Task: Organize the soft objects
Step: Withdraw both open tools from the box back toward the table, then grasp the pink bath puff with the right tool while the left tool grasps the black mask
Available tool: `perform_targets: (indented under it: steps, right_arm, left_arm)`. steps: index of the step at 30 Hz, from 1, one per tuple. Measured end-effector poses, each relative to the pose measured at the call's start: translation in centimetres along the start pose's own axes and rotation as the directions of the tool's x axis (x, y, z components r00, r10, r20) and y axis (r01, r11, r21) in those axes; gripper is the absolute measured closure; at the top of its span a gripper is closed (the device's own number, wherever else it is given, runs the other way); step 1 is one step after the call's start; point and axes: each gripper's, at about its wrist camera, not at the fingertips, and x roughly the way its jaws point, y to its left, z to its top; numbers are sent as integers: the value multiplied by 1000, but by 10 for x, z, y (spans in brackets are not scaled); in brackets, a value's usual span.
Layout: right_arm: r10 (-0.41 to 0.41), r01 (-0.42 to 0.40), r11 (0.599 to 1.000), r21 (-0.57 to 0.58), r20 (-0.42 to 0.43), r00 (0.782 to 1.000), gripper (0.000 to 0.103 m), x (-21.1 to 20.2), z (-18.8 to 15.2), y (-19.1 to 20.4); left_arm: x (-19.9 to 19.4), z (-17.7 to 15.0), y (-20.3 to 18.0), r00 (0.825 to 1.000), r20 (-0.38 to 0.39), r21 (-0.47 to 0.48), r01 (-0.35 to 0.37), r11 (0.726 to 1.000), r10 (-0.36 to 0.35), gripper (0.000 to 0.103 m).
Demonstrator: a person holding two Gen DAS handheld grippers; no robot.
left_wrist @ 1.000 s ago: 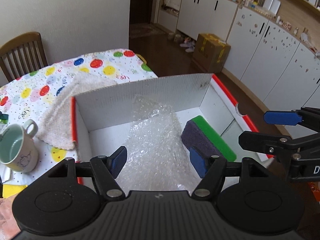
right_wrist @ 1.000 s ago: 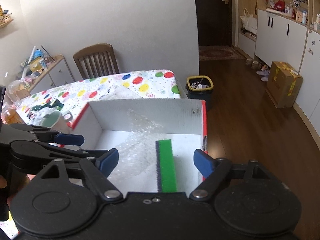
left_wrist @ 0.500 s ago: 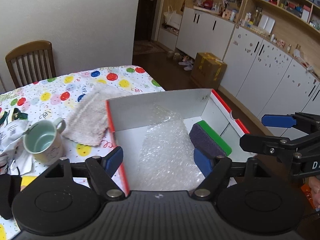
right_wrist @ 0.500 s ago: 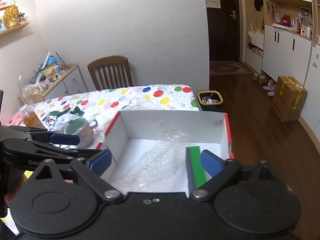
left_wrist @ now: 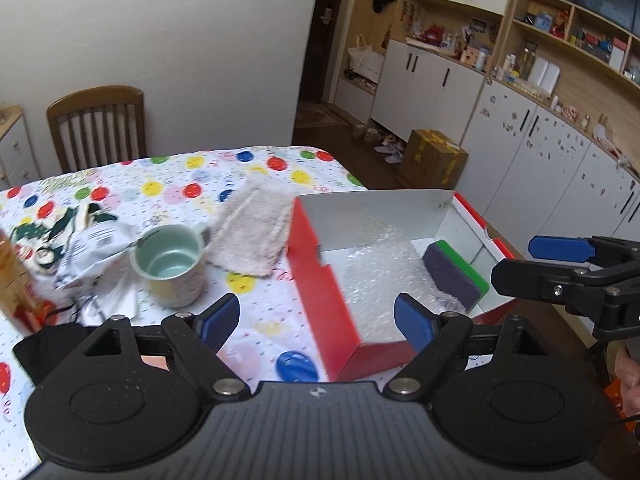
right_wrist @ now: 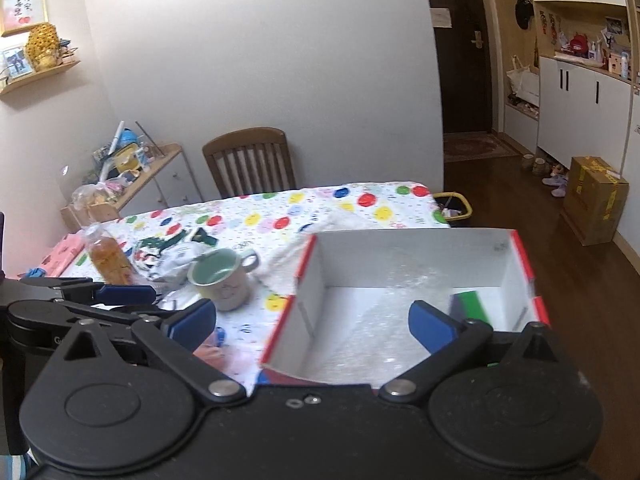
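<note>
the left gripper hung spread and empty at 6 o'clock, jaws just widened; the right gripper likewise, gaping, nothing between its pads. beyond them stood the box, holding bubble wrap and, at 3 o'clock, a sponge. at 10 o'clock sat a mug; the towel lay farther, against the box's left wall.

I am standing in a home's dining room: a brown wooden slat-back chair is sitting behind my bench with its balloon-print cloth, white wall cupboards are lining the side, and shoes are lying near the dark entrance door.
</note>
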Motion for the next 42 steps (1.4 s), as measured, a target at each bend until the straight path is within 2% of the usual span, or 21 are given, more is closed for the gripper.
perform_targets:
  steps: [5,11,17,23,32,42]
  right_arm:
    - [23,-24,1000,-14,-4,1000,0,2,-6,32]
    - [39,-40,999,-28,-11,999,0,8,-15,68]
    - [31,-31,999,-24,-16,999,0,21,-22,96]
    - [39,-40,999,-29,-28,999,0,39,-30,118]
    - [61,-70,995,-78,-103,993,0,78,-41,154]
    - [20,-62,980,-190,-216,976,1,133,-60,173]
  left_arm:
    - [-22,-10,26,1000,18,3,-8,1000,8,16]
    - [-47,-19,54,998,52,16,-27,1000,26,3]
    - [-61,-28,89,995,87,-8,-45,999,46,0]
    - [-64,-39,128,987,111,-28,-116,993,118,0]
    - [-43,-64,182,974,73,-54,-210,976,213,0]
    - [2,-85,227,959,-11,-88,-283,955,283,0]
